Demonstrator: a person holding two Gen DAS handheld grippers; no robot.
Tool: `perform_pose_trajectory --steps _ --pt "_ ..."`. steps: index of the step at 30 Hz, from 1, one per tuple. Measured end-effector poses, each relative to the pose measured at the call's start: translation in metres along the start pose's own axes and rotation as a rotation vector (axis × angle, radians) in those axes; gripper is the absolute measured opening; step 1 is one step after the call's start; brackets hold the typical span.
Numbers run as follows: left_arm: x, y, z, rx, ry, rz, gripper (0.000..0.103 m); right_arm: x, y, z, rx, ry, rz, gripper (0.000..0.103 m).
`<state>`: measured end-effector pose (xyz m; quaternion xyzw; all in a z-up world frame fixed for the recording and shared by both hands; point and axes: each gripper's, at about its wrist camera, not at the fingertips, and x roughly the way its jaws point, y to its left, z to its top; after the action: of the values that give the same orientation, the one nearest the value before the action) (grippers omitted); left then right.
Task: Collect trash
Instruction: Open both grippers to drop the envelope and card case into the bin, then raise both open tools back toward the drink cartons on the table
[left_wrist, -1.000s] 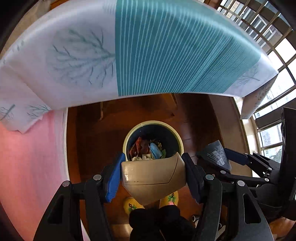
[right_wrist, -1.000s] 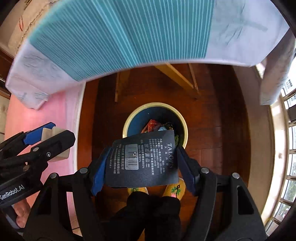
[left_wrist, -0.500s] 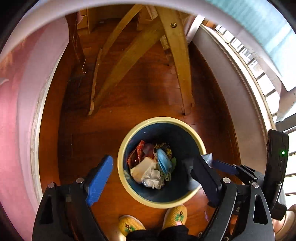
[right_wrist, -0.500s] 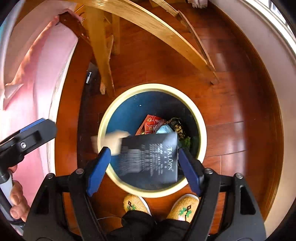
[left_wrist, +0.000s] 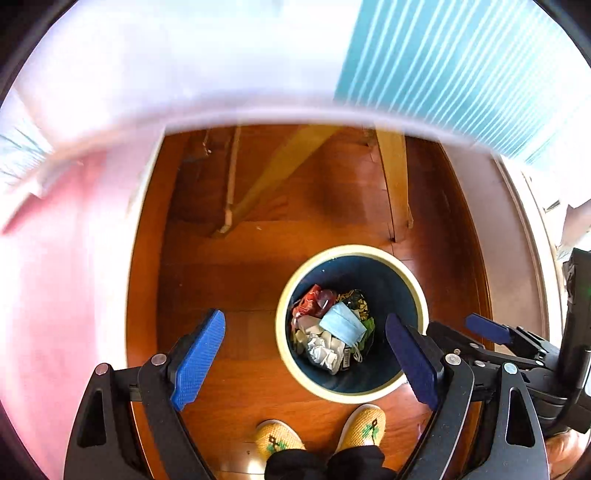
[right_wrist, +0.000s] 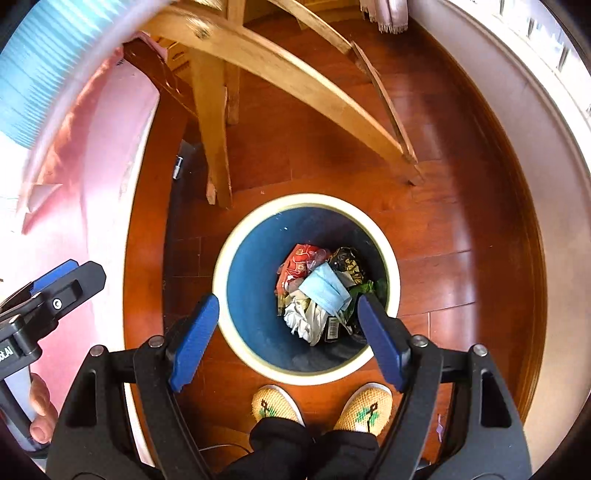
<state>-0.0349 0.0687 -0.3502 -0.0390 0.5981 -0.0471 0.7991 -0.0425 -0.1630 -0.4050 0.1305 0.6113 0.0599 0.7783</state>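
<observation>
A round bin with a cream rim (left_wrist: 351, 249) (right_wrist: 306, 197) and a blue inside stands on the wooden floor. In it lie a blue face mask (left_wrist: 341, 325) (right_wrist: 325, 288), crumpled white paper (left_wrist: 321, 350) (right_wrist: 299, 317), a red wrapper (left_wrist: 310, 299) (right_wrist: 299, 258) and a dark package with a barcode (right_wrist: 334, 326). My left gripper (left_wrist: 303, 318) hangs open above the bin's left side with nothing between its blue pads. My right gripper (right_wrist: 287, 300) is open over the bin's near half, also empty. Each gripper shows at the edge of the other's view.
Wooden table legs (right_wrist: 214, 140) (left_wrist: 395, 184) stand just beyond the bin. A white and teal tablecloth (left_wrist: 443, 66) hangs overhead. Pink fabric (left_wrist: 55, 258) fills the left. A person's feet in yellow knit slippers (right_wrist: 365, 406) stand at the bin's near side. A pale skirting (right_wrist: 535, 184) runs along the right.
The left gripper let go of a beige piece and the right a dark package; both jaws spread wide. The package now lies in the bin. Both grippers sank toward the bin.
</observation>
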Motion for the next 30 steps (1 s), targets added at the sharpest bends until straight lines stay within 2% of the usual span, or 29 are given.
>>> perform_pose_trajectory --steps 6,13,20,30 --pt "-0.078 -0.007 0.013 -0.010 -0.019 0.015 0.090 -0.070 0.027 0.008 -0.027 -0.009 0.001 0.075" --pt "-0.184 -0.019 0.034 -0.015 -0.078 0.009 0.090 -0.177 0.064 0.023 -0.089 -0.056 0.037 0.075" --pt "-0.289 -0.033 0.051 -0.005 -0.180 0.003 0.090 -0.281 0.095 0.040 -0.175 -0.146 0.074 0.075" --pt "-0.409 -0.049 0.086 -0.004 -0.320 0.048 0.090 -0.397 0.118 0.069 -0.250 -0.247 0.079 0.075"
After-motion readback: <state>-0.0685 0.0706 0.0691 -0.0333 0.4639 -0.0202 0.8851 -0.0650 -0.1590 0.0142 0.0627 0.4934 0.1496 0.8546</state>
